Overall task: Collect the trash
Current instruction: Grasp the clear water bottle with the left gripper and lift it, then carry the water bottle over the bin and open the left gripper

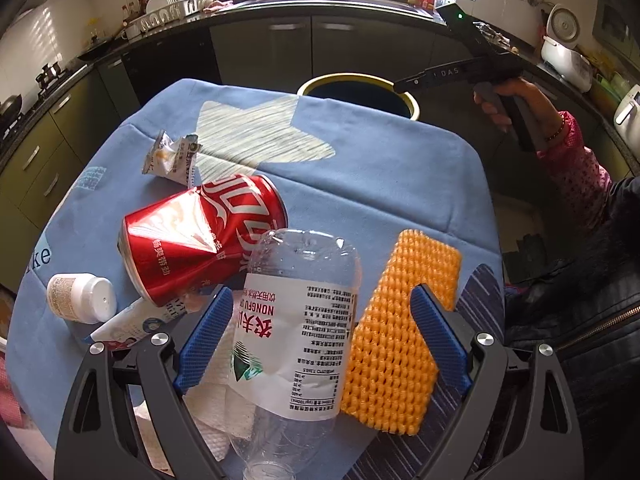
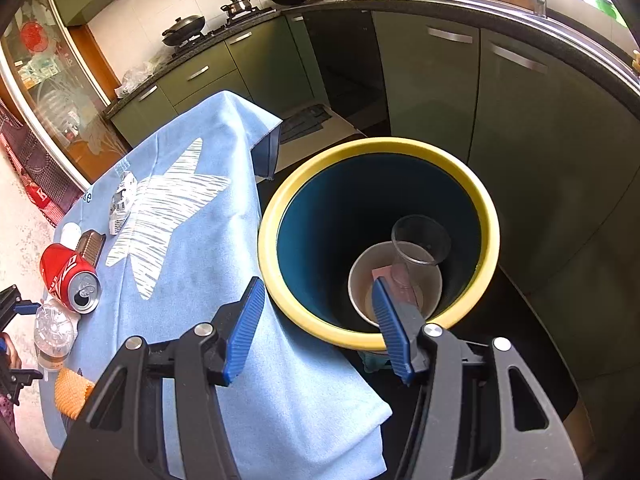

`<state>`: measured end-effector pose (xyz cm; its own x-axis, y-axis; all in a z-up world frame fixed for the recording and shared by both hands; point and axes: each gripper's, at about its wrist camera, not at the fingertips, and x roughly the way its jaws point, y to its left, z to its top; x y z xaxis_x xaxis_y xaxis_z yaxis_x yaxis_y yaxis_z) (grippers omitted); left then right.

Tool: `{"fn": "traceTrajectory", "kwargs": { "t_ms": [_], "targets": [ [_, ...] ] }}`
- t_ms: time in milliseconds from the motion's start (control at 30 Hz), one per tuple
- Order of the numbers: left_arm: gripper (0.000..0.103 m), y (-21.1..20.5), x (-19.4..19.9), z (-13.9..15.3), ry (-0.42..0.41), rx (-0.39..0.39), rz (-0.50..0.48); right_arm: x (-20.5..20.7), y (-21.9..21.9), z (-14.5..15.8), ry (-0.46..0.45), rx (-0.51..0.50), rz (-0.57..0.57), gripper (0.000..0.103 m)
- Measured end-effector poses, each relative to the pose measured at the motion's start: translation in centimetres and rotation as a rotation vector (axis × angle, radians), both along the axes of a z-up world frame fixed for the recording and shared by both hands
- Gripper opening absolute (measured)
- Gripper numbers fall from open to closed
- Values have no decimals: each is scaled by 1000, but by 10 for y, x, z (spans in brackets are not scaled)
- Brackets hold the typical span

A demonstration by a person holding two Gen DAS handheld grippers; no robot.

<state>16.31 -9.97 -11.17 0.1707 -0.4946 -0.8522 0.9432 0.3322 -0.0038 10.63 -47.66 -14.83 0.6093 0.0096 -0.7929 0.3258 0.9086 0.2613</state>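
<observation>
Clear plastic, a water bottle [image 1: 298,320], is framed by the wide-open left gripper [image 1: 322,340] but not yet pinched. At ten o'clock from it, a red can [image 1: 200,236], a pill bottle [image 1: 82,298] and a wrapper [image 1: 172,158] are left on the blue cloth [image 1: 380,168]. Farther off, at twelve o'clock, cups [image 2: 396,280] are already seen inside the yellow-rimmed bin [image 2: 280,208], above which the right gripper [image 2: 316,328] is held empty and loose.

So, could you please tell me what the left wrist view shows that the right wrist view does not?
Only the left wrist view shows the white pill bottle, the paper towel and the hand holding the right gripper. Only the right wrist view shows inside the bin: a paper cup and a clear plastic cup. Both show the red can, plastic bottle and orange foam net.
</observation>
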Motion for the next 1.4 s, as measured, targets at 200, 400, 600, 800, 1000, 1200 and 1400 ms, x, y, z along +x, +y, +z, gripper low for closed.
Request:
{"fn": "traceTrajectory", "kwargs": {
  "t_ms": [200, 400, 600, 800, 1000, 1200, 1400],
  "targets": [
    [81, -2, 9, -15, 27, 38, -3, 5, 6, -6, 14, -2, 16, 54],
    [75, 1, 15, -28, 55, 64, 14, 10, 10, -10, 26, -2, 29, 54],
    [72, 0, 13, -37, 54, 81, 23, 11, 15, -12, 29, -4, 38, 54],
    [68, 7, 10, -20, 20, 55, 54, 9, 17, -8, 21, -6, 41, 54],
    [67, 21, 3, 14, -32, 5, 91, 8, 21, -7, 10, -2, 51, 54],
    [66, 31, -12, 44, -106, -26, 123, 7, 24, -8, 4, 3, 63, 54],
    [66, 37, -21, 72, -161, -73, 155, 4, 23, -7, -4, 7, 64, 54]
  ]
}}
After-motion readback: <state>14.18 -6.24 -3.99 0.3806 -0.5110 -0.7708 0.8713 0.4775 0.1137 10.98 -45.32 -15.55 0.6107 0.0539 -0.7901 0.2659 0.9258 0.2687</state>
